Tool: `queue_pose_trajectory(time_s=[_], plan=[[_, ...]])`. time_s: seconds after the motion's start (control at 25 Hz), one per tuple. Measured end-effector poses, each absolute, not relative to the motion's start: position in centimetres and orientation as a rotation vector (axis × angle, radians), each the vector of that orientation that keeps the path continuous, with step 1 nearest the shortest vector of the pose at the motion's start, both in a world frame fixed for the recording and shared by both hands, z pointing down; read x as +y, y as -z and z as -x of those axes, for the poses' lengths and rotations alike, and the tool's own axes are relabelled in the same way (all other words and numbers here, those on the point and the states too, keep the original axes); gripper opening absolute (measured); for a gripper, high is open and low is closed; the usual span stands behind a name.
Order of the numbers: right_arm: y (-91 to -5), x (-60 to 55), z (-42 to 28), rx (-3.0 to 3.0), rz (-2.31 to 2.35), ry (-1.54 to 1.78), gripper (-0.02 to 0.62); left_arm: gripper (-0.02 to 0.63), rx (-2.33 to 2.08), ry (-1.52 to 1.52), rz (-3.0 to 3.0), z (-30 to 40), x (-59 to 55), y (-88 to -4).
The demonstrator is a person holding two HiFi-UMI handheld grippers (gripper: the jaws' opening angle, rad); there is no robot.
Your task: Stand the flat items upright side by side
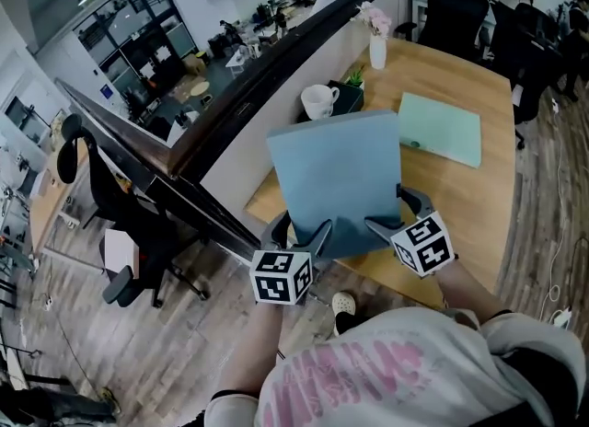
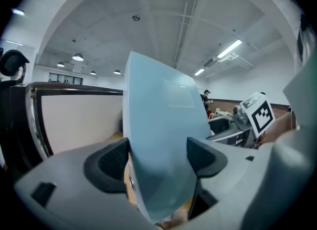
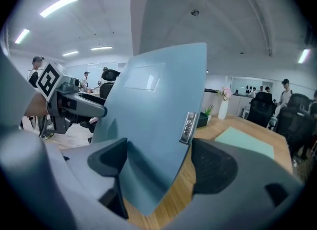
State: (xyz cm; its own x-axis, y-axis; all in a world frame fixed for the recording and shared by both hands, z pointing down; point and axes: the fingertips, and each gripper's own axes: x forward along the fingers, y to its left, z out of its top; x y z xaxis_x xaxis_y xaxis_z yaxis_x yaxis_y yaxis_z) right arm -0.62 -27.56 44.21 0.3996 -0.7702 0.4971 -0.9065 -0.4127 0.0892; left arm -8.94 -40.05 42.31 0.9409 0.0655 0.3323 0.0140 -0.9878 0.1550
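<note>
Jointly, left hand-held gripper (image 1: pixel 301 232) and right hand-held gripper (image 1: pixel 394 213) tight on blue folder (image 1: pixel 336 177), label (image 3: pixel 143 79) illegible.

Grey-blue folder (image 1: pixel 336 181), mint-green folder (image 1: pixel 442 128), white mug (image 1: pixel 318 101) (tan wood-grain desk (image 1: pixel 460 204))

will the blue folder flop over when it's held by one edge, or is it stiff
Probably fairly stiff: the blue folder, gripped only along its near edge by the left gripper and right gripper, looks flat with no visible sag. It looks thin, so likely light. Stood on edge it would probably tip without something to lean on.
</note>
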Motion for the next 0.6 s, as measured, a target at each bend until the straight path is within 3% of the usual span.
queue_pose_trajectory(time_s=[0.6], plan=[[-46.4,-36.1,-11.9,-1.372,-2.358,-0.409,0.411,0.345,0.046,-0.499,-3.045,-3.5,-48.7,-44.4]])
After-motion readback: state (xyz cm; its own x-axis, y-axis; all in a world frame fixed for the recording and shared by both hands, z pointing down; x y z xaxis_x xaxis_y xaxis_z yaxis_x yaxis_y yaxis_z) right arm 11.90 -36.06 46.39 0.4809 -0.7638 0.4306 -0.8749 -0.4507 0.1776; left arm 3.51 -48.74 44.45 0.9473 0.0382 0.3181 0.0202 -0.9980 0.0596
